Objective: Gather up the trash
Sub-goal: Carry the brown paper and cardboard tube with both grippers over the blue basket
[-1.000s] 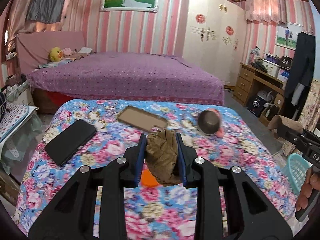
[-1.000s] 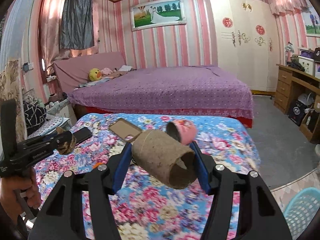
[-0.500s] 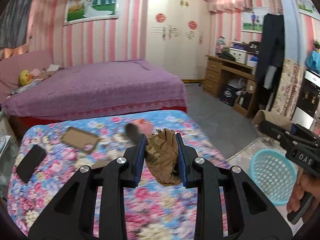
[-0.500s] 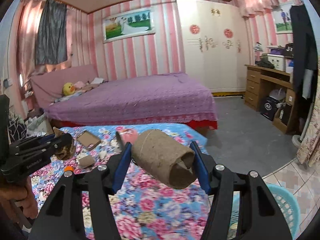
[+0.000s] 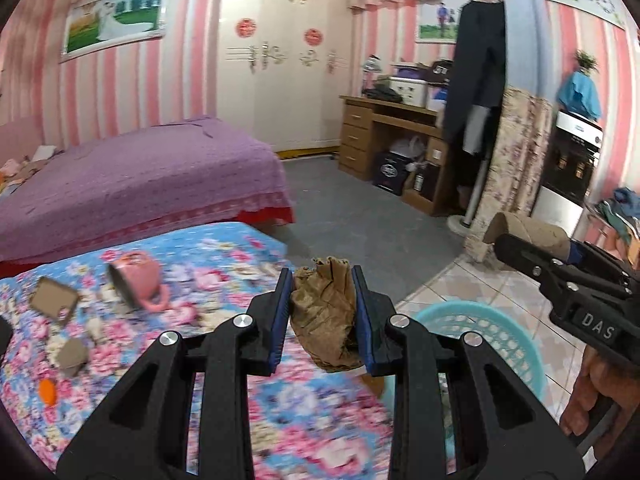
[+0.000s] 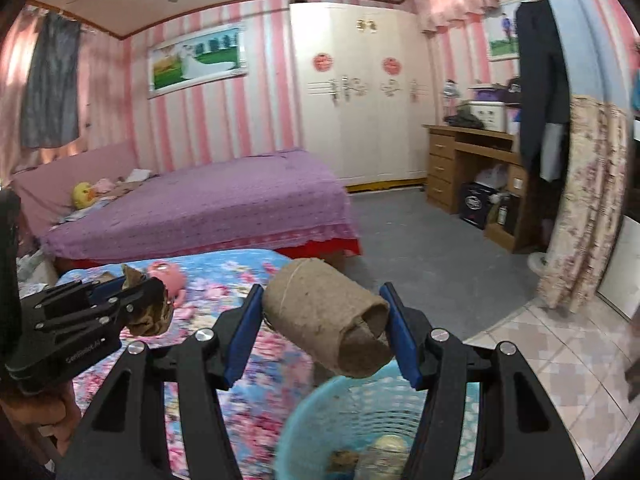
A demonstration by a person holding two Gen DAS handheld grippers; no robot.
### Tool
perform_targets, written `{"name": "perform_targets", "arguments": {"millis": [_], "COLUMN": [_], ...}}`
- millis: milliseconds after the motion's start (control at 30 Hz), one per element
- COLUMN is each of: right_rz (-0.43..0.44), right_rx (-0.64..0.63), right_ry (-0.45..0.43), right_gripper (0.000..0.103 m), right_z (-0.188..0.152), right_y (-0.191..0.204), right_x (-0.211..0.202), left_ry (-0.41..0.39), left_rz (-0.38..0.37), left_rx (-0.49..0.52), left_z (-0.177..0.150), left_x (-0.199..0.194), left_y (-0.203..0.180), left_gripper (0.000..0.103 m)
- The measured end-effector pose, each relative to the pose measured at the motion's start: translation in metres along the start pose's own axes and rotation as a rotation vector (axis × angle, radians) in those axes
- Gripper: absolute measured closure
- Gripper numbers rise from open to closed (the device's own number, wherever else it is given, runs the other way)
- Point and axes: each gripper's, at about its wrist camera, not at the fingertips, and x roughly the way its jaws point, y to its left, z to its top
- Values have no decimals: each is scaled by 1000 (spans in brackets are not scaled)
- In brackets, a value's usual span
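Observation:
My left gripper (image 5: 322,280) is shut on a crumpled brown paper wad (image 5: 326,314), held over the right edge of the flowered bedspread (image 5: 224,252). My right gripper (image 6: 322,300) is shut on a brown cardboard tube (image 6: 328,322), which hangs above the turquoise mesh basket (image 6: 316,412). That basket (image 5: 492,328) stands on the tiled floor beside the bed and holds some scraps. In the left wrist view the right gripper (image 5: 504,240) with its tube (image 5: 532,234) shows at the right. The left gripper (image 6: 160,300) with its wad shows at the left of the right wrist view.
On the bedspread lie a tipped pink mug (image 5: 136,282), a brown flat case (image 5: 54,300), small cardboard scraps (image 5: 72,354) and an orange bit (image 5: 47,392). A purple bed (image 6: 208,204), a wooden desk (image 6: 472,160), a white wardrobe (image 5: 280,72) and a floral curtain (image 6: 588,208) surround grey floor.
Both grippers have swung to the right, from over the middle of the flowered bed to its right edge. The turquoise basket has come into view under them. Both grips are unchanged.

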Motion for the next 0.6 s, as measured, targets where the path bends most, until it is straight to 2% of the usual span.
{"name": "perform_targets", "arguments": {"millis": [267, 600], "right_rz": [-64, -65], "right_rx": [38, 103], "right_ry": [8, 8], "right_gripper": [45, 44], "right_z": [2, -1], "right_y": [-32, -60], "right_x": [0, -2], "left_ry": [12, 25], "left_rz": [-66, -93], "left_rx": [42, 49], "left_z": [1, 3], "left_x": [15, 23], "left_y": [-44, -74], "left_gripper": [75, 75]}}
